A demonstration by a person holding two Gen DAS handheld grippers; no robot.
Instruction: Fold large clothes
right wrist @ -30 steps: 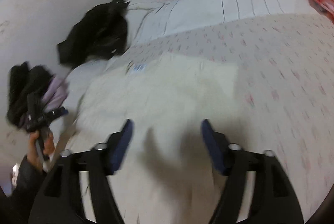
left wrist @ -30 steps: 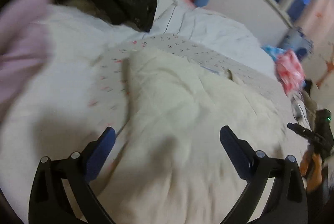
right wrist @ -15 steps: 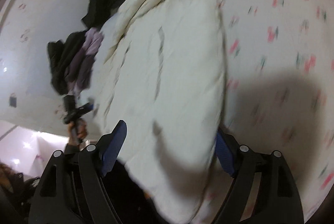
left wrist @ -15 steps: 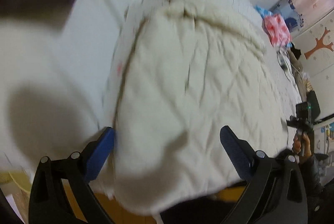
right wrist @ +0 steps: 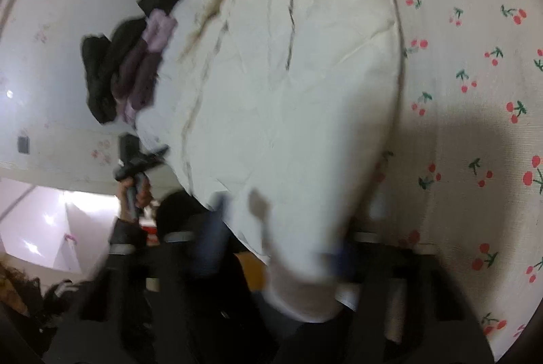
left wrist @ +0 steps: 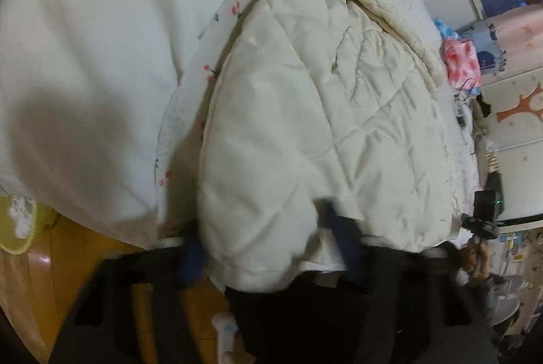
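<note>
Garment: cream quilted coat [left wrist: 305, 112] lies spread on the cherry-print bedsheet [right wrist: 475, 75], filling the centre of both views, its near hem hanging over the bed edge at the bottom.
Left gripper [left wrist: 268, 241]: jaws have just been closing from wide open; now narrowed, blurred, with the hem's lower-left corner between them. Looks pinched, contact not sharp.
Right gripper [right wrist: 281, 241]: jaws have just been closing too; now nearly shut, hem's other corner bunched between them, lower centre of frame.
Change: a second ago both hovered open above the coat's middle; now both sit at the near hem.
Meaning: hem looks secured at two corners; fold toward the collar seems next.
Clutter: dark clothes pile [right wrist: 129, 65], upper left, apart from the coat.
</note>
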